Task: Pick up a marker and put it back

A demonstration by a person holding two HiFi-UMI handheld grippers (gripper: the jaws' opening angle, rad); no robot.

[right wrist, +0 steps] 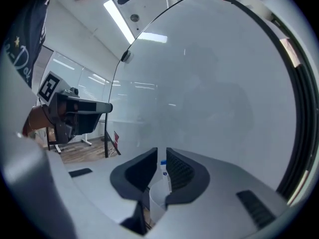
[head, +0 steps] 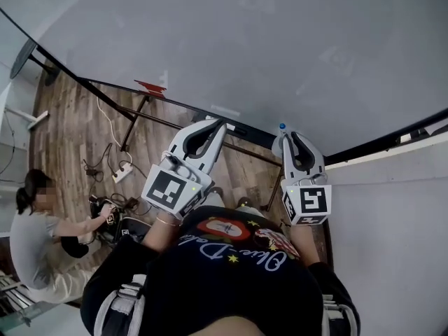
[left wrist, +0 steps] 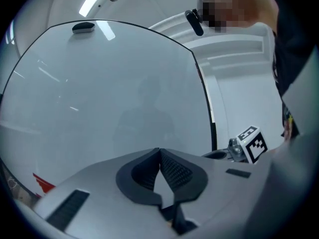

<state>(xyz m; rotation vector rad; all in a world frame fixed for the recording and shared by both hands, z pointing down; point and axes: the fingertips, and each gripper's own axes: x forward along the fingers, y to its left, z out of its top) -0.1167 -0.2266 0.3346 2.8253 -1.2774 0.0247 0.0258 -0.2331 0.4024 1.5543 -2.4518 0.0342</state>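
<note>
Head camera: above person, steeply down on left gripper (head: 215, 122), right gripper (head: 288, 134). Gripper cameras: behind own fingers (left wrist: 177, 172), close against whiteboard (left wrist: 109, 93). Shared: whiteboard in all; each gripper view shows other gripper beside fingers.

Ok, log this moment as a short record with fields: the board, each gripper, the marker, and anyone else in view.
surface: whiteboard, in front of both grippers
left gripper: jaws together, nothing between them
right gripper: jaws closed on the marker
marker: white body, blue end towards the whiteboard
marker contact with whiteboard: cannot tell
bystander: person crouched on the wood floor, far left of the head view
</note>
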